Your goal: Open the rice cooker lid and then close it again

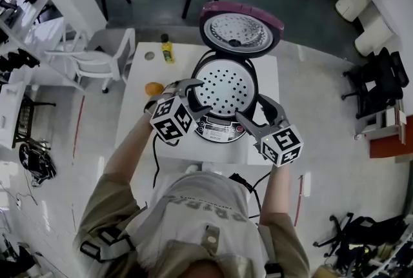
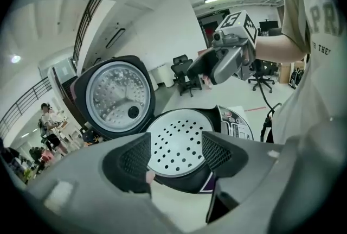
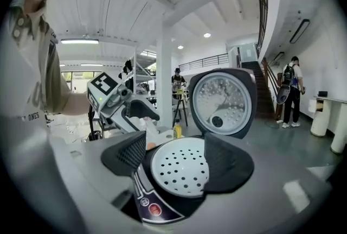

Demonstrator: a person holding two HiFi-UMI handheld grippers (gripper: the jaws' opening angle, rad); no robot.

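The lid (image 1: 240, 28) stands open above the cooker (image 1: 219, 130). Your left gripper (image 1: 187, 87) and right gripper (image 1: 257, 112) hover empty, jaws spread. Next, push the lid down.

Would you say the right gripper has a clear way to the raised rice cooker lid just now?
Probably yes: the right gripper, jaws apart and empty, hangs over the front edge of the rice cooker, and only the open pot lies between it and the upright lid.
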